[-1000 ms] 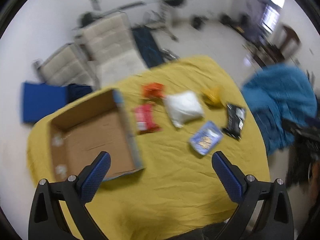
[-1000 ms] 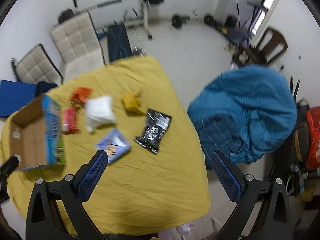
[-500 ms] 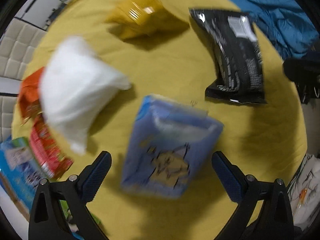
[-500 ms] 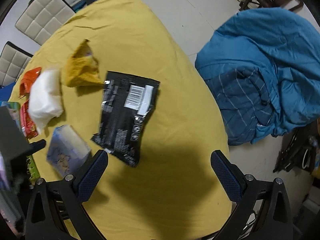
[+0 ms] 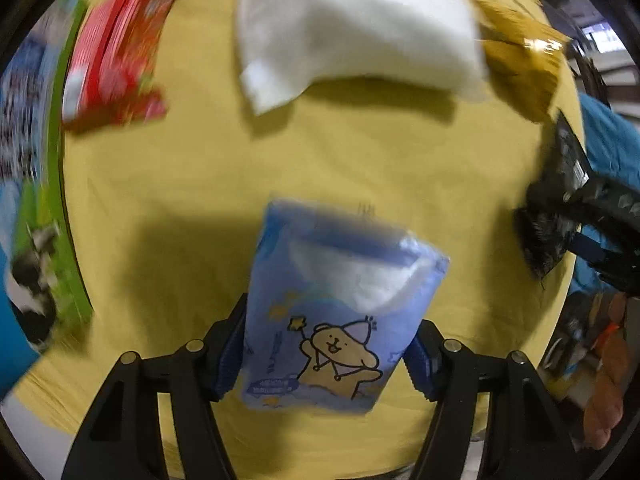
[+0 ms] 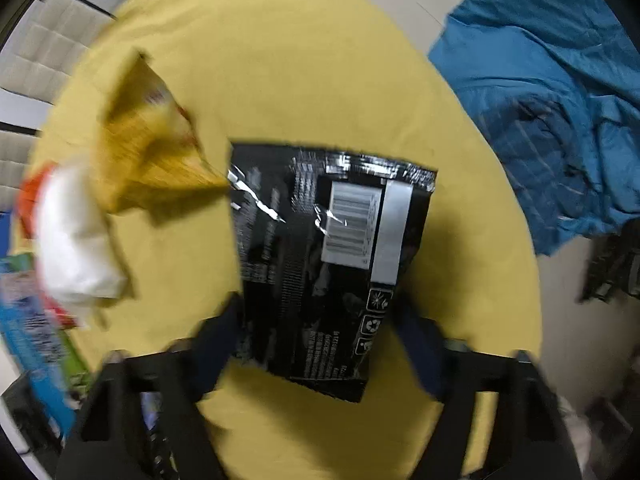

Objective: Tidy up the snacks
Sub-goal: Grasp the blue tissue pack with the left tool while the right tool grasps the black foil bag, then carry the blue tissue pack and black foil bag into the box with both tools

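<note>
A light blue pouch [image 5: 332, 320] printed with a cartoon bear lies on the yellow tablecloth [image 5: 200, 160]. My left gripper [image 5: 324, 352] points down over it, jaws closing, with both blue pads touching the pouch's sides. A black foil bag [image 6: 320, 264] with a barcode label lies between the fingers of my right gripper [image 6: 320, 340]. Its jaws are closing too, and its blurred pads meet the bag's edges. The black bag [image 5: 560, 200] also shows at the far right of the left wrist view.
A white bag [image 5: 352, 20], a red packet [image 5: 116, 56] and a yellow bag [image 5: 520, 60] lie beyond the pouch. The cardboard box's printed blue-green side [image 5: 36, 200] stands at the left. A blue blanket [image 6: 540, 80] is heaped beside the table's right edge.
Both grippers dropped from high above the table down onto the snacks. Their jaws went from wide open to closed in around the blue pouch and the black bag.
</note>
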